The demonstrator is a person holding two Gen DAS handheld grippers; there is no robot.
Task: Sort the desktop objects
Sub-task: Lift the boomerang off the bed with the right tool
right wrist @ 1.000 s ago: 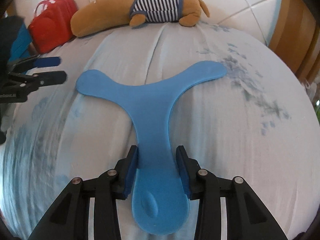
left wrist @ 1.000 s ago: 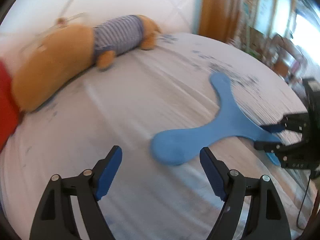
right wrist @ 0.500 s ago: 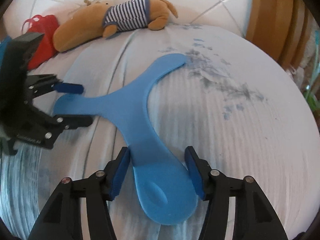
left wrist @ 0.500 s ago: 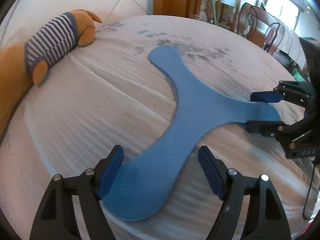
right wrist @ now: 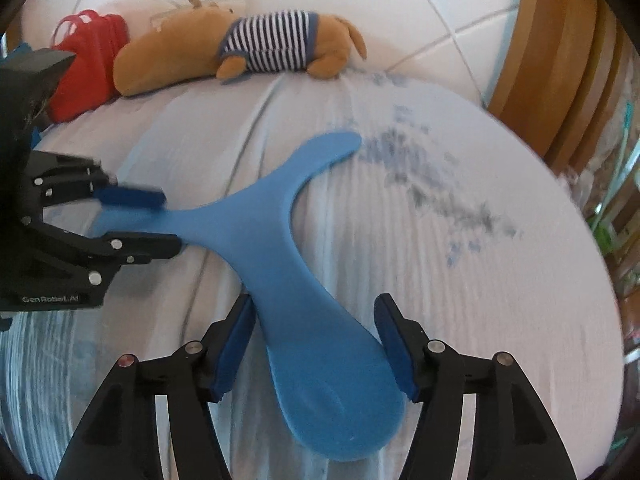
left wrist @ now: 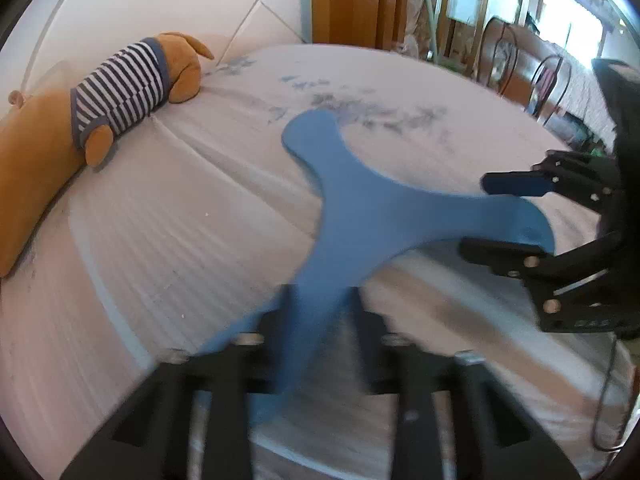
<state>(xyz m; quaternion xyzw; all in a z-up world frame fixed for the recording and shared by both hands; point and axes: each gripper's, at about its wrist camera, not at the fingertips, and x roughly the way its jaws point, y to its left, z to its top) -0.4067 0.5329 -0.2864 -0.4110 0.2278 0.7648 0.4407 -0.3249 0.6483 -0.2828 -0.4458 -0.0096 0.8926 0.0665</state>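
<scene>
A blue three-armed boomerang (left wrist: 360, 208) lies on the pale bed sheet (left wrist: 180, 240). My left gripper (left wrist: 316, 300), blurred in its own view, is shut on the boomerang's near arm. In the right wrist view the left gripper (right wrist: 170, 221) comes in from the left with that arm clamped between its fingers. My right gripper (right wrist: 314, 304) straddles another arm of the boomerang (right wrist: 256, 232). Its jaws are opening, and the blue pads (right wrist: 236, 344) stand a little off the arm's edges. The left wrist view shows the right gripper (left wrist: 476, 214) at the right.
A brown plush dog in a striped shirt (right wrist: 248, 48) lies along the white headboard, with a red bag (right wrist: 88, 60) left of it. A wooden frame (right wrist: 560, 60) rises at the right. Chairs (left wrist: 520, 64) stand beyond the bed's far edge.
My left gripper slid forward over the boomerang's arm and closed on it. My right gripper, which was shut on another arm, has spread its jaws off it.
</scene>
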